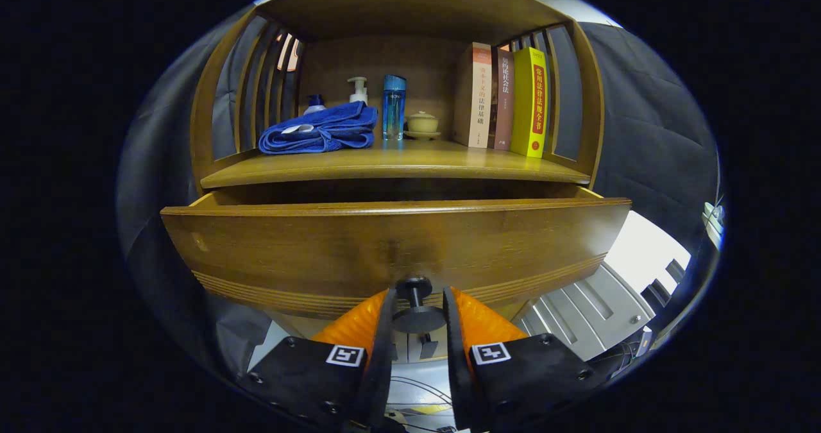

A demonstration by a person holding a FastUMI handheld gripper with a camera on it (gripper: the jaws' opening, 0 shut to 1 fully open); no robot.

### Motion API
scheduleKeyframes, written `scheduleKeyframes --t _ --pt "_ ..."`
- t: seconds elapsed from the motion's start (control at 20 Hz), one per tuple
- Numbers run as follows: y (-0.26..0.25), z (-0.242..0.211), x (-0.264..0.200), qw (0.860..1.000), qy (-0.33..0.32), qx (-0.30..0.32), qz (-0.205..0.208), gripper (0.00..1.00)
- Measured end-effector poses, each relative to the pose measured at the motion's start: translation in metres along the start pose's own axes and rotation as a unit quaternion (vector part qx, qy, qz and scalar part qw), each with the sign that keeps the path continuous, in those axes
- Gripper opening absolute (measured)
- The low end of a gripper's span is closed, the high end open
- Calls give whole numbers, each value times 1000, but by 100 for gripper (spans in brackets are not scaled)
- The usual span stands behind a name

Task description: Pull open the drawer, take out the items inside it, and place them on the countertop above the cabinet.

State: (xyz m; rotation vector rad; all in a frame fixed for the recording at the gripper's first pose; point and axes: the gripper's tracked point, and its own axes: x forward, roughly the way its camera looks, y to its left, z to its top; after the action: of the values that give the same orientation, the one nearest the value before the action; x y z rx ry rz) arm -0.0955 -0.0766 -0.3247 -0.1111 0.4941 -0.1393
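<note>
The wooden drawer stands pulled partway out of the cabinet, and its front panel hides whatever lies inside. A dark round knob sticks out of the lower middle of that panel. My gripper holds it, one finger pressing on each side of the knob's disc. Above the drawer runs the wooden countertop, set inside an open shelf frame.
On the countertop lie a folded blue towel, a white pump bottle, a blue bottle and a small lidded cup. Three upright books lean at its right. Slatted sides close the shelf left and right.
</note>
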Motion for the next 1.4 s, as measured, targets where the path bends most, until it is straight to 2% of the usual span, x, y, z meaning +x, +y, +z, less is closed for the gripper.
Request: scheduleKeyframes --t 0.6,1.4 --pt "-5 -19 -40 1000 10 5 -3 47" --pt "-8 -28 -61 1000 20 2 -2 47"
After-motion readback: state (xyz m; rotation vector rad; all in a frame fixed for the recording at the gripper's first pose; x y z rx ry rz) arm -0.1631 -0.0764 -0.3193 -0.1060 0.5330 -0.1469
